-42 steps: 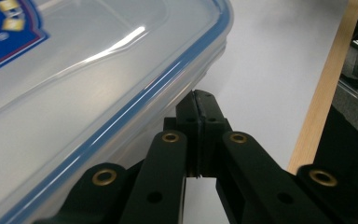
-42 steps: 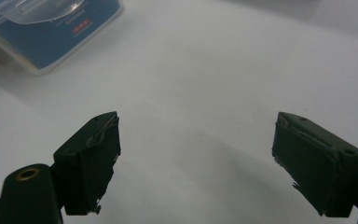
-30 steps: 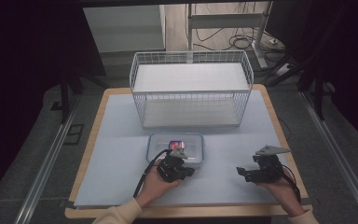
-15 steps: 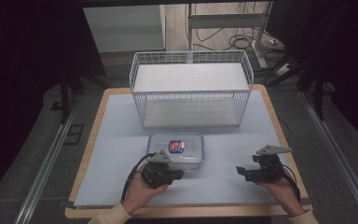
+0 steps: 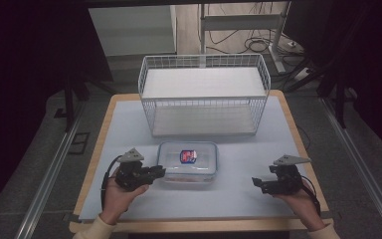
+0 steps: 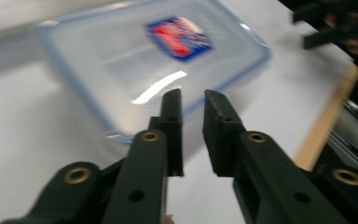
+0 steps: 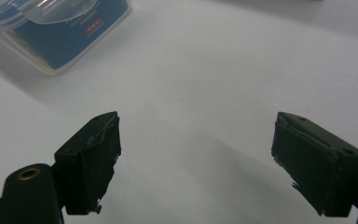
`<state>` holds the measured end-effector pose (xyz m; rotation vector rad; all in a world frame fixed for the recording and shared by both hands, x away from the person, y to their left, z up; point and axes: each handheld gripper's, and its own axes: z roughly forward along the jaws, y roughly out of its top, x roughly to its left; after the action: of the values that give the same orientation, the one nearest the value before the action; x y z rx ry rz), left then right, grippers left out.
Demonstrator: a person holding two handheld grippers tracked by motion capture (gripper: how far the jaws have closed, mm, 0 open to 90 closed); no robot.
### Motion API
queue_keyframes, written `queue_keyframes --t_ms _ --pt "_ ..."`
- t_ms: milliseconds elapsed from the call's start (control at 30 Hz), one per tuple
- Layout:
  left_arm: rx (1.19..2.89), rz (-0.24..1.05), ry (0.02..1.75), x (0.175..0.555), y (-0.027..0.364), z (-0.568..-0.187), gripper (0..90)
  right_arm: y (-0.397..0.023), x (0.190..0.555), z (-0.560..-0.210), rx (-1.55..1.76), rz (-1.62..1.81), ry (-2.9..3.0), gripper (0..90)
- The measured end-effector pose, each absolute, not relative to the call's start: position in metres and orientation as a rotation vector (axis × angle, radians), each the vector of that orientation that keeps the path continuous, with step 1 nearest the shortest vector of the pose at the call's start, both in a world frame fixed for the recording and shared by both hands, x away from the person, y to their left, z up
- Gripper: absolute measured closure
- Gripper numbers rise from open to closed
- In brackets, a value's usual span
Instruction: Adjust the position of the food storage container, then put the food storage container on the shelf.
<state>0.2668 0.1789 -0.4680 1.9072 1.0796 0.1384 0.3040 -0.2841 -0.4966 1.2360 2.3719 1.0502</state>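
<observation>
With the left claw just parting, released, beside the box near the table's front edge, and the right claw wide open, a narrow gap may strike the lid and shove the box.

White wire basket on the pale mat, wooden table edge beneath.

The left gripper sits at the near left, held level and pointing right; its jaws have just been opening, a narrow gap with nothing between. The right gripper, near right, points left with jaws wide apart.
</observation>
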Motion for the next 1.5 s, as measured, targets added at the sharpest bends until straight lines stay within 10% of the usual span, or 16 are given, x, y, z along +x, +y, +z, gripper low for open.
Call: queue_keyframes --t_ms 400,1500 --pt "1.829 0.118 1.214 0.279 0.203 -0.474 33.0 -0.283 0.305 -0.497 1.234 1.068 2.374 15.3" --pt "1.79 0.019 1.263 0.305 0.208 -0.485 22.3 -0.247 0.32 -0.489 1.21 1.26 2.435 14.7"
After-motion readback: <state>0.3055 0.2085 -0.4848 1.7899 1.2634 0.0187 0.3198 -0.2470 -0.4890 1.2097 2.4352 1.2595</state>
